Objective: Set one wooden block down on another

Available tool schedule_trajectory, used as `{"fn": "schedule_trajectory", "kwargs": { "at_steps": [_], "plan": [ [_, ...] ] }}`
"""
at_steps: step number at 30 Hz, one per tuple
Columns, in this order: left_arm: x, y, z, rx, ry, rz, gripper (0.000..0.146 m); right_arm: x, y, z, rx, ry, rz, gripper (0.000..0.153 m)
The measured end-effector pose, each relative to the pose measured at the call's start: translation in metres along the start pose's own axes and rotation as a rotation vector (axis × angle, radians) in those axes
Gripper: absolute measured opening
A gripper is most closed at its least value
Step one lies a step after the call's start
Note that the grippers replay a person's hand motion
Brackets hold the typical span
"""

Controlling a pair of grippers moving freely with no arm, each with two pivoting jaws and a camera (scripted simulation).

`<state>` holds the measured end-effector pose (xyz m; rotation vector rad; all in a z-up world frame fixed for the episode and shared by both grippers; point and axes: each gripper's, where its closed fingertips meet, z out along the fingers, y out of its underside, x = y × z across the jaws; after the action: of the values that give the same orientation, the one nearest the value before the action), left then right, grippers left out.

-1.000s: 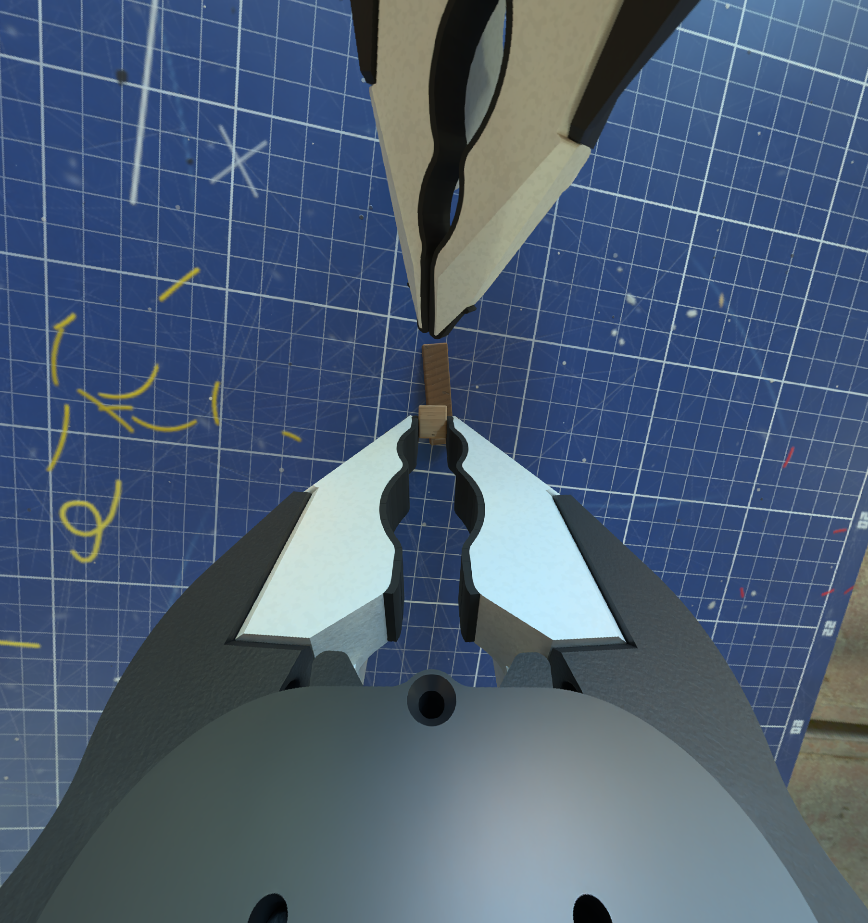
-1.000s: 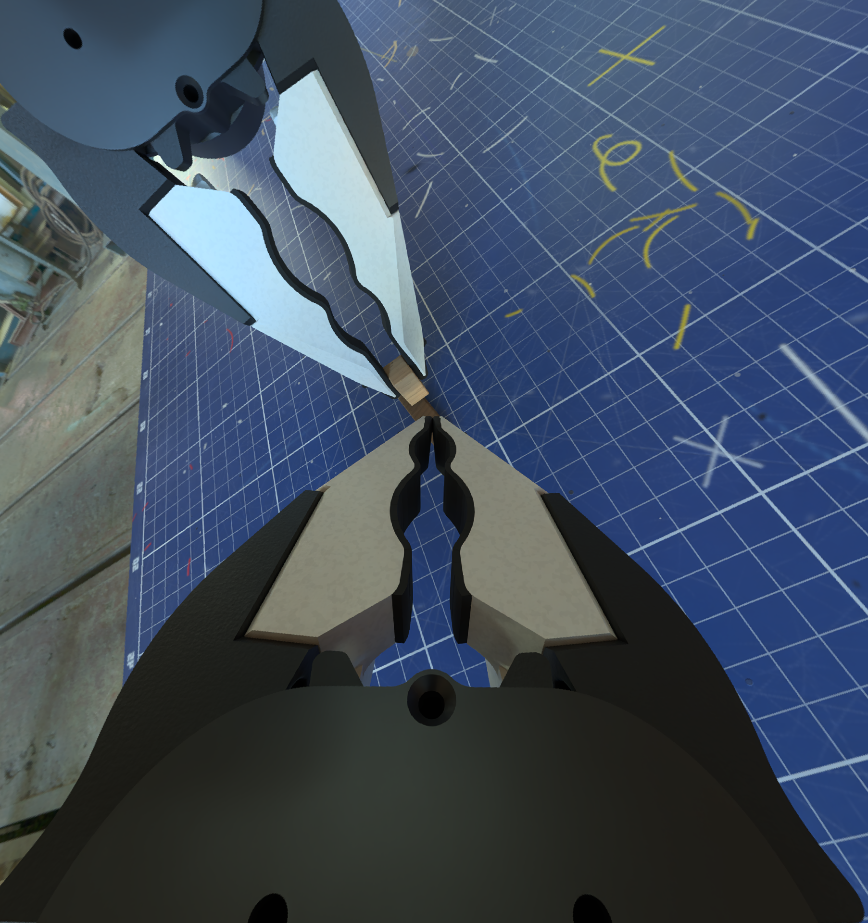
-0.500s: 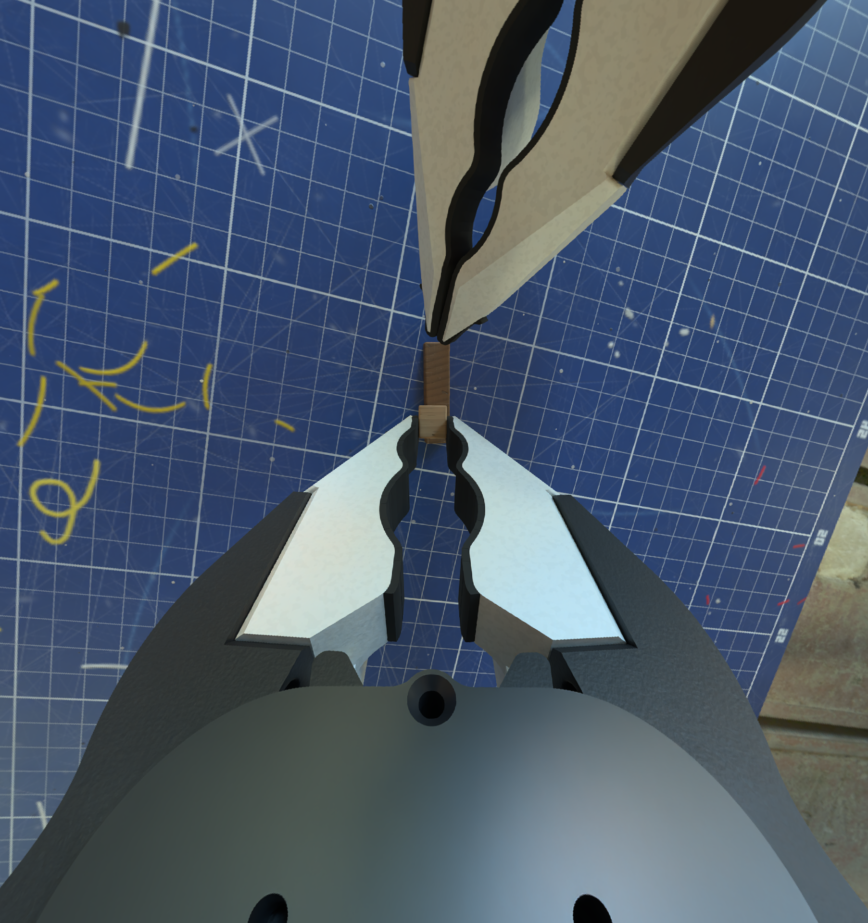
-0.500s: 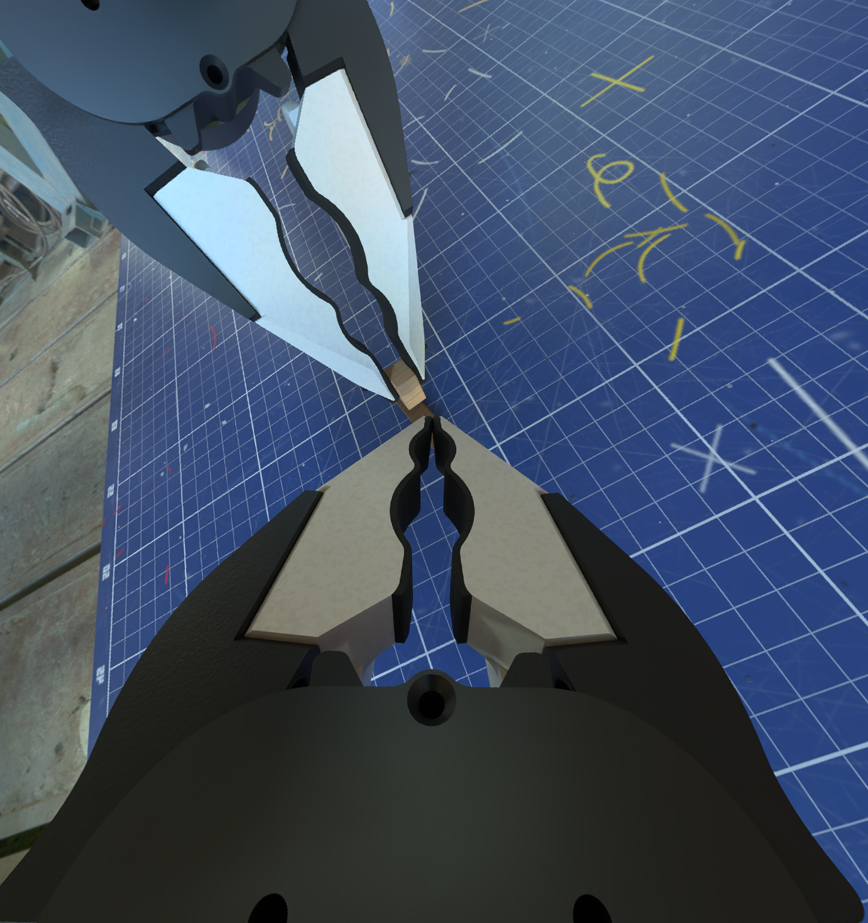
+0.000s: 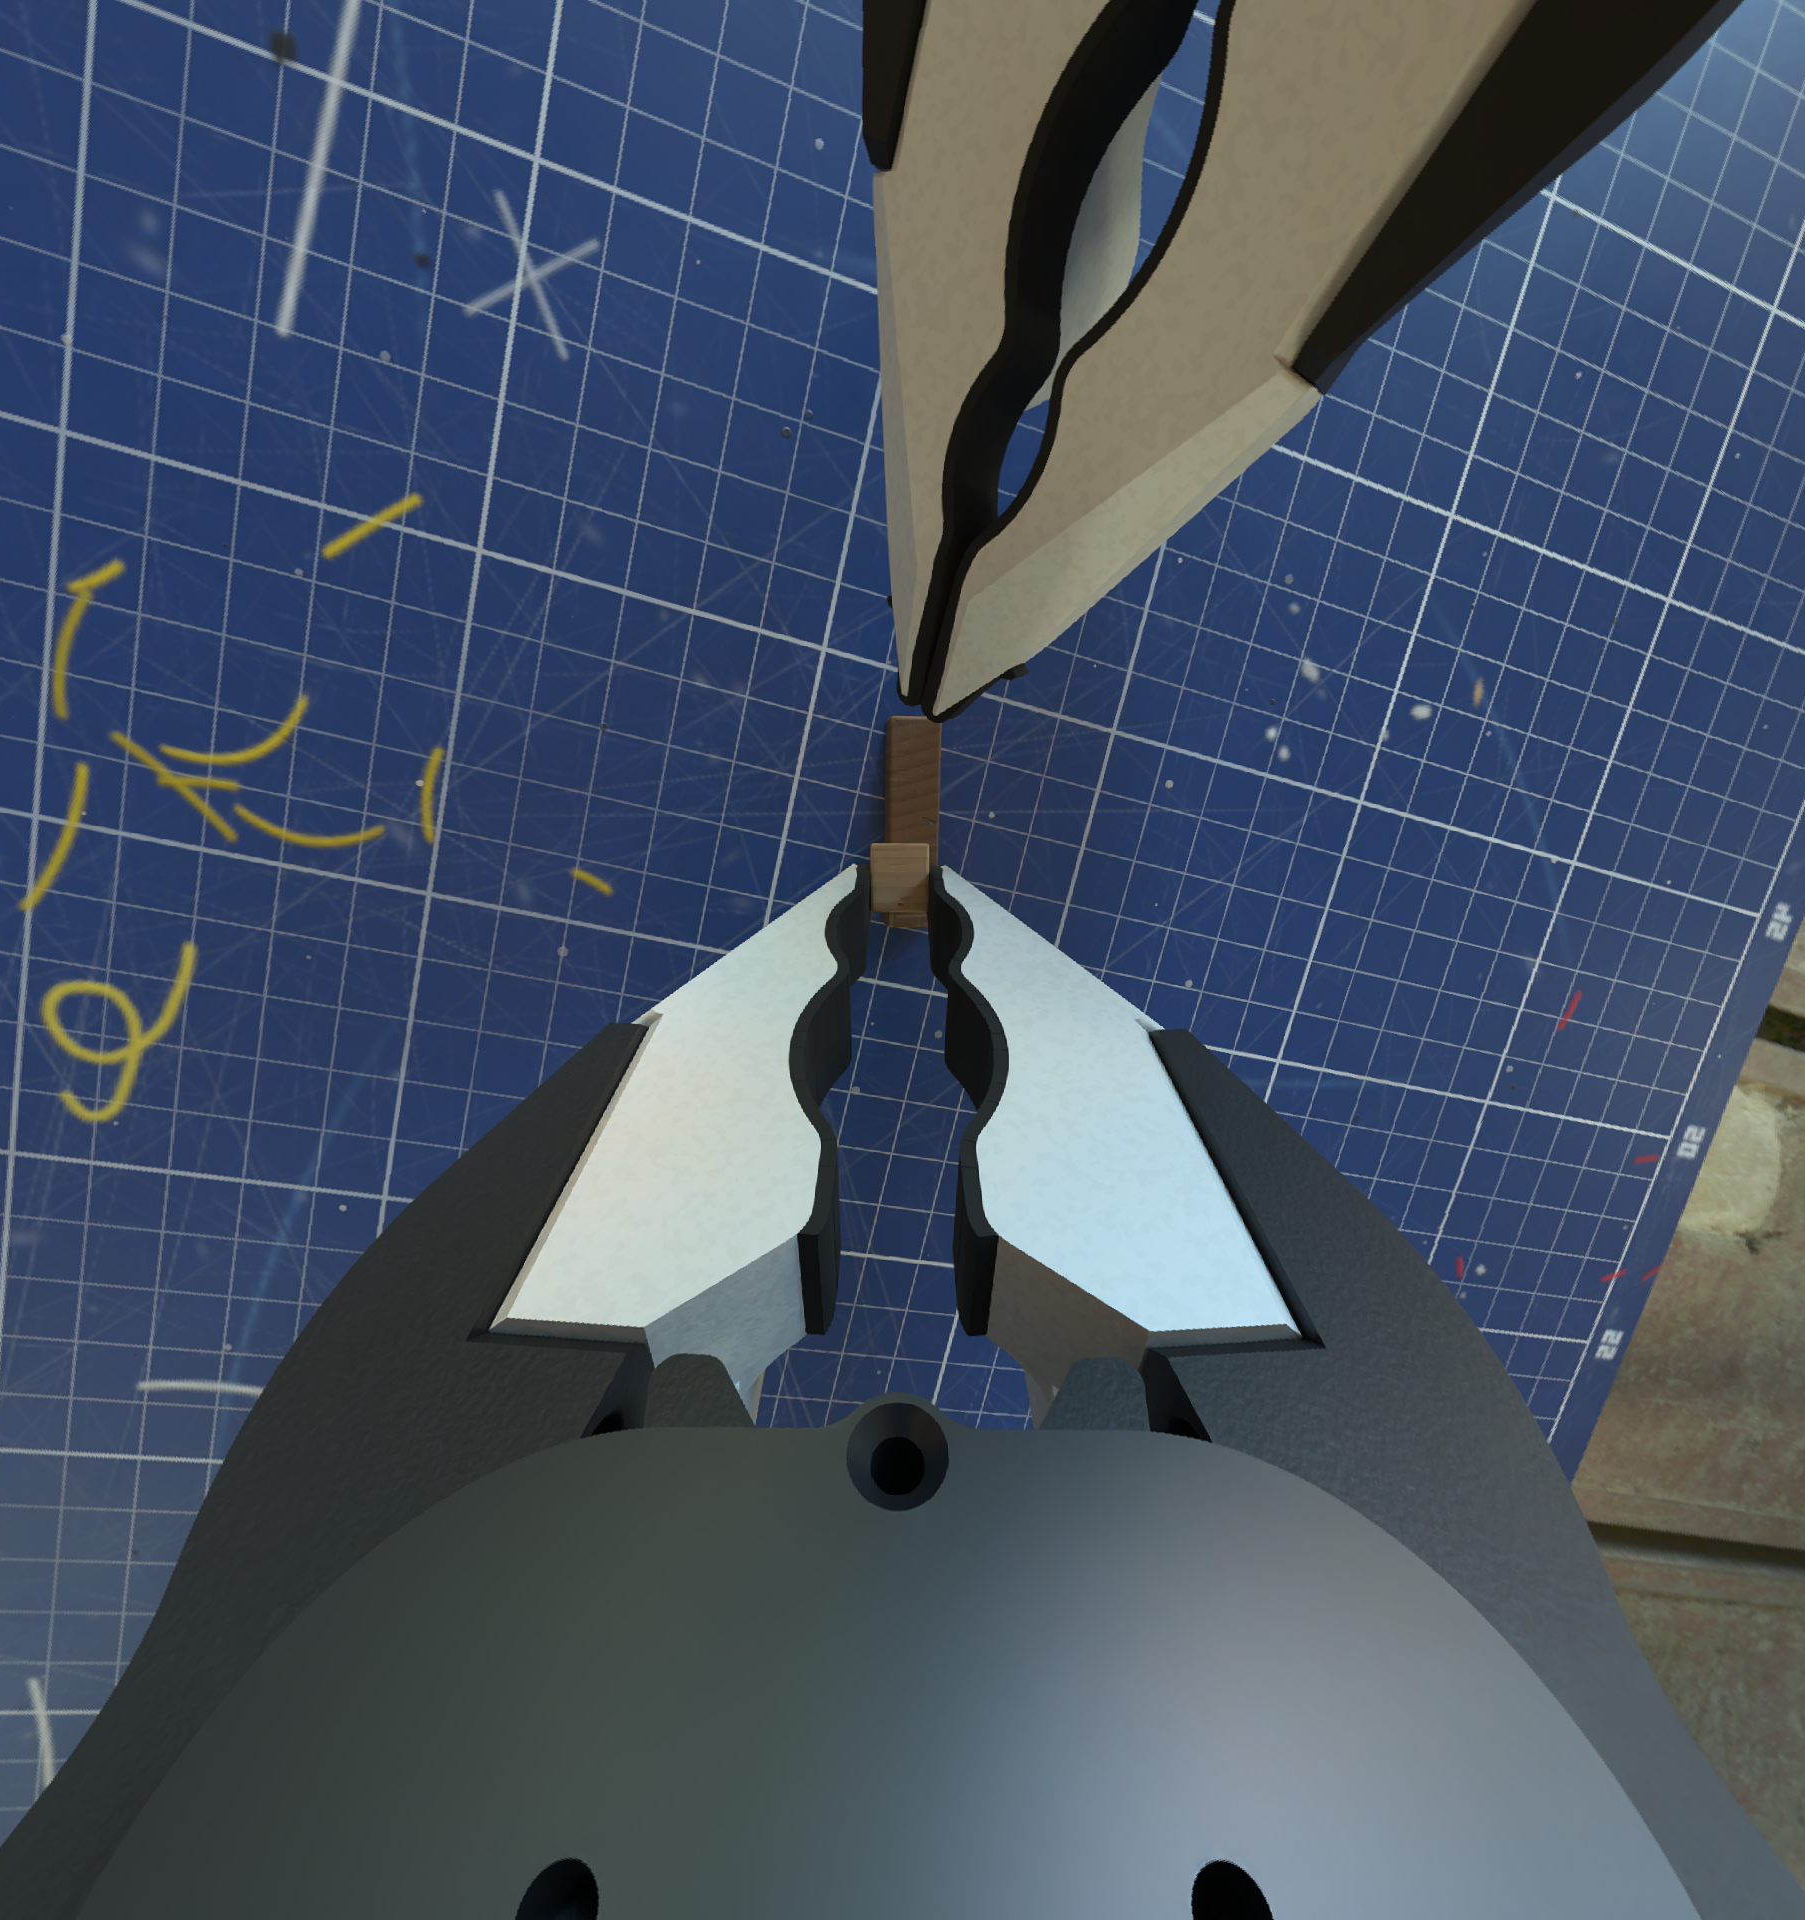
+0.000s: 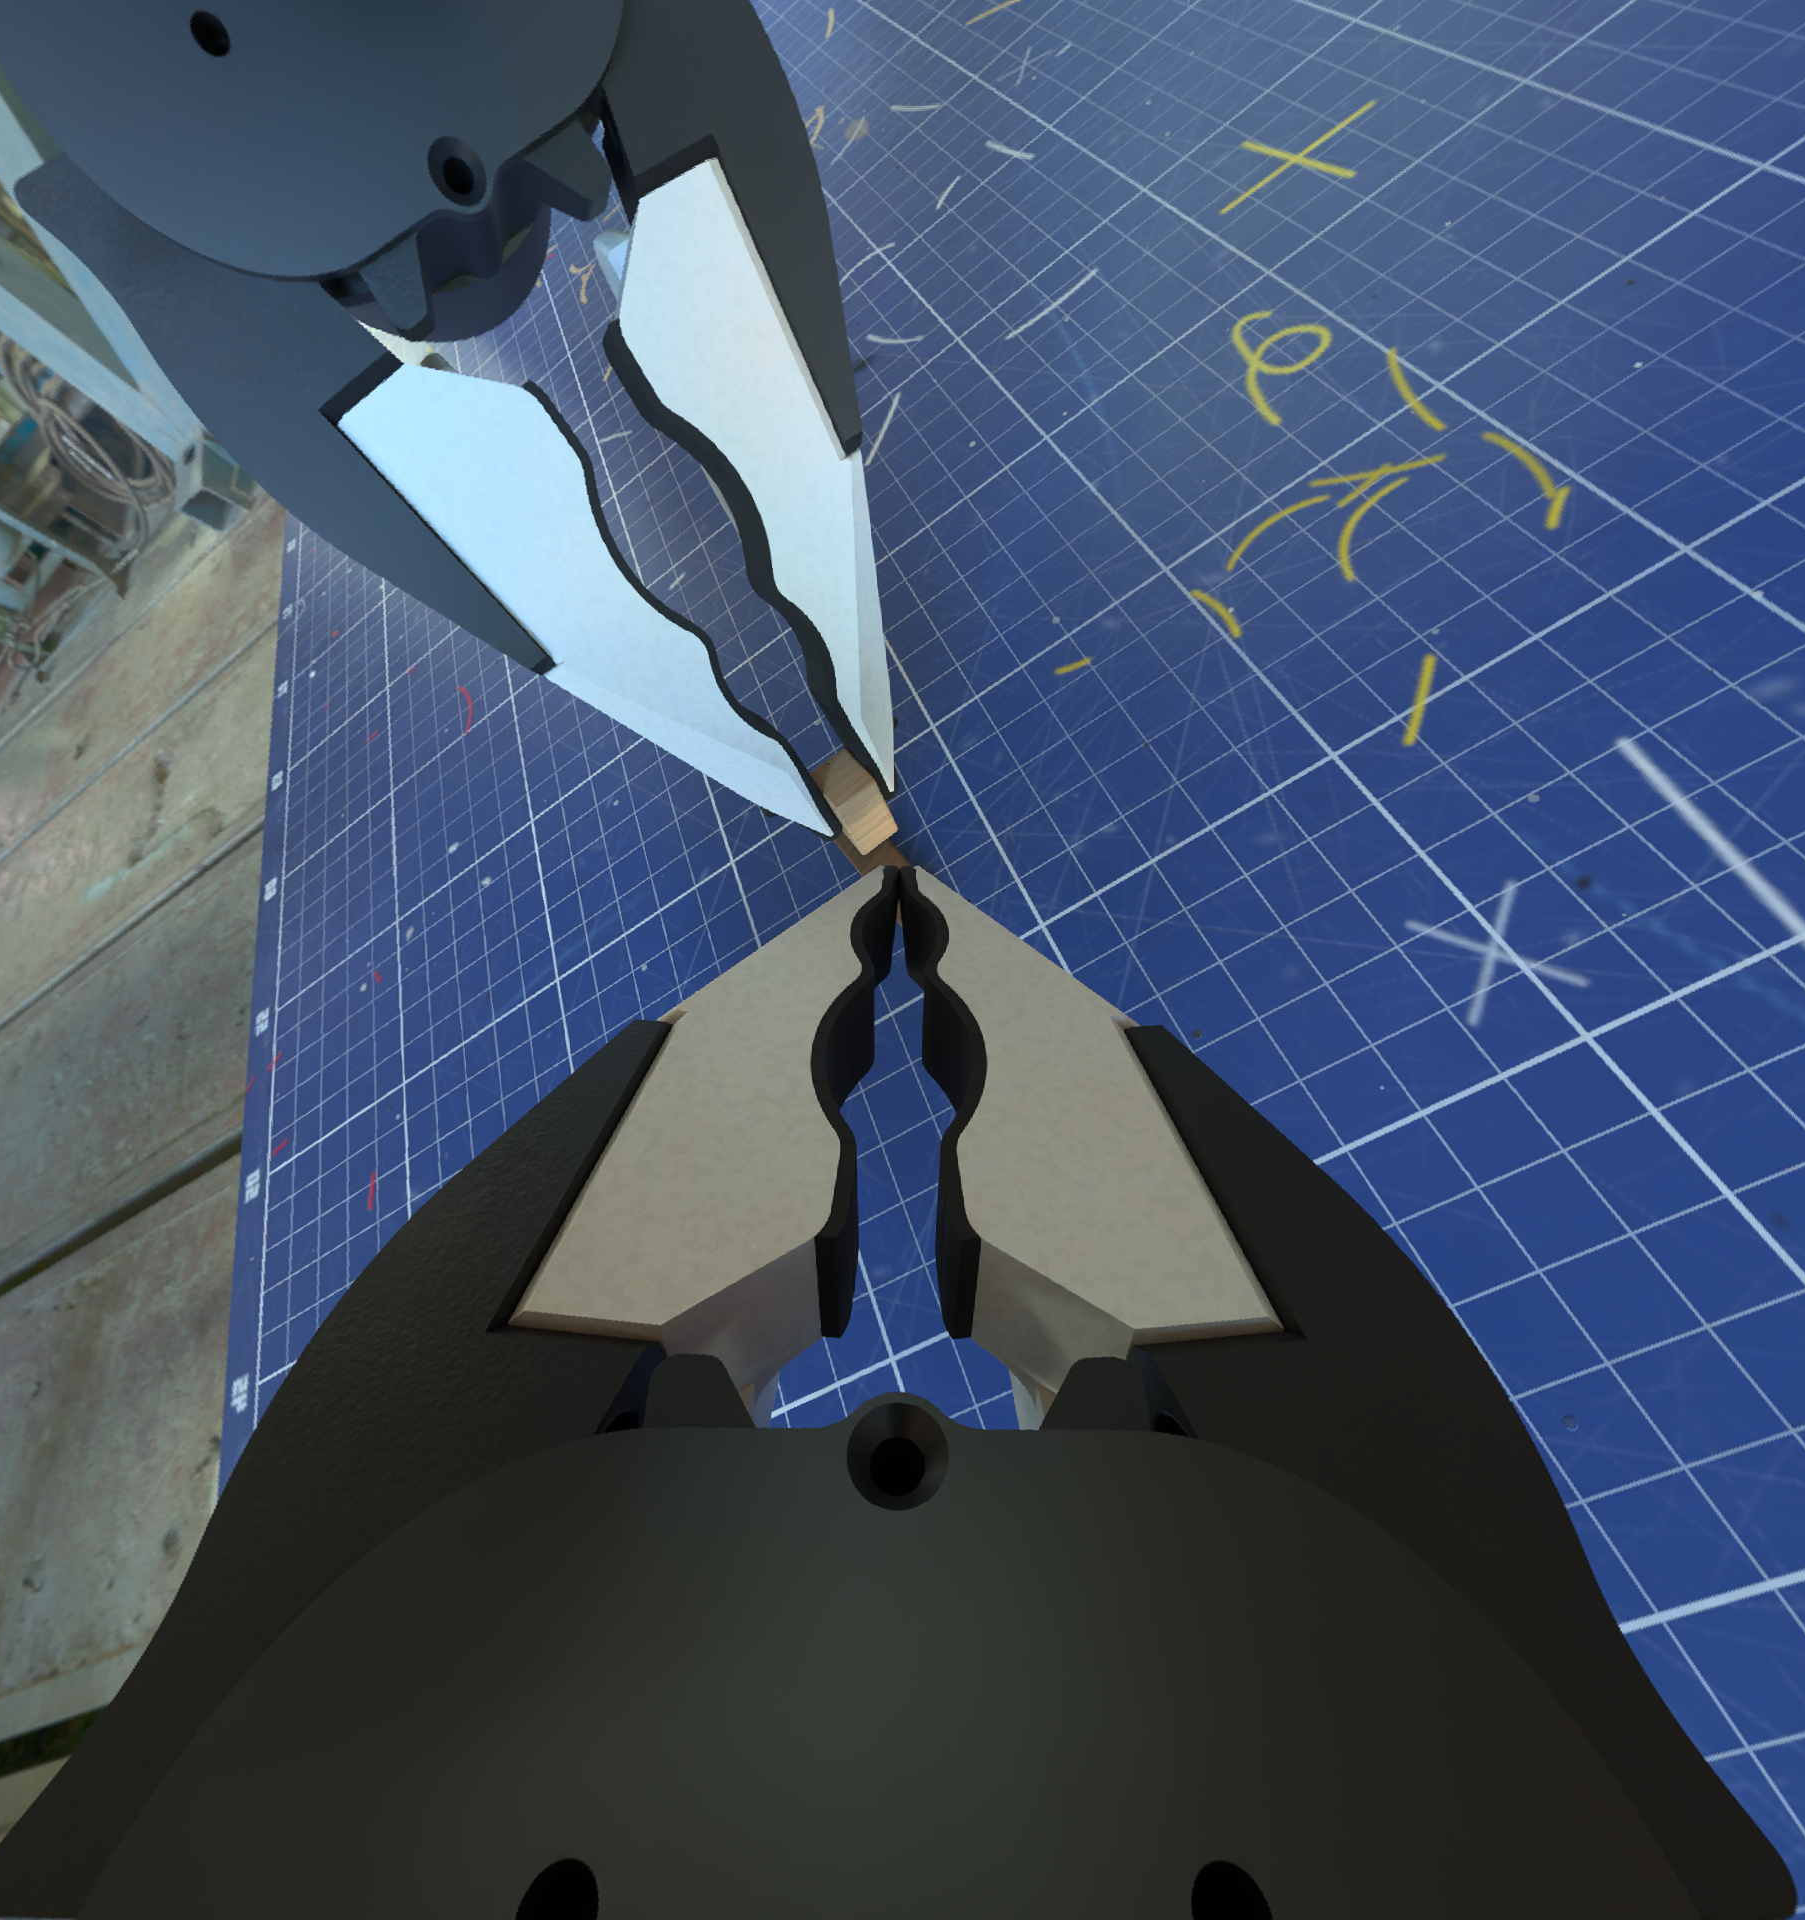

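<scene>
Two blocks meet: left tongs (image 5: 898,883) clench the pale block (image 5: 899,881) atop the dark block (image 5: 912,779), whose far end right tongs (image 6: 898,878) pinch.

The dark wooden block (image 6: 875,854) is almost wholly hidden in the right wrist view, with only a sliver showing between the pale wooden block (image 6: 858,802) and the right gripper (image 6: 896,881) tips. In the left wrist view, the right gripper (image 5: 927,698) is cut off by the top edge, its body out of frame. Whether its nearly meeting tips touch the dark wooden block (image 5: 912,781) cannot be told. The left gripper (image 5: 898,896) hides the pale wooden block's (image 5: 898,875) lower part. The 2 blocks' contact is unclear.
</scene>
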<state>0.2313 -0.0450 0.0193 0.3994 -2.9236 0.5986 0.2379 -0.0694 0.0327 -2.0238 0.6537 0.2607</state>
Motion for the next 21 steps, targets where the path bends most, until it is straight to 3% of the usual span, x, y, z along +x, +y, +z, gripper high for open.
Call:
{"fn": "schedule_trajectory", "kwargs": {
  "at_steps": [7,10,21],
  "plan": [
    [0.0043,-0.0022,0.0026,0.050,0.012,0.008,0.010,0.0007,0.0025,0.0020,-0.022,-0.015,0.026,0.000],
    [-0.0020,-0.0024,0.0009,0.044,-0.029,0.020,0.010,-0.0009,0.0055,0.0049,-0.054,-0.025,0.017,0.000],
    [0.0070,-0.0008,0.0025,-0.028,0.026,0.110,0.010,0.0007,-0.0005,-0.0010,0.001,-0.030,0.033,0.000]
  ]
}}
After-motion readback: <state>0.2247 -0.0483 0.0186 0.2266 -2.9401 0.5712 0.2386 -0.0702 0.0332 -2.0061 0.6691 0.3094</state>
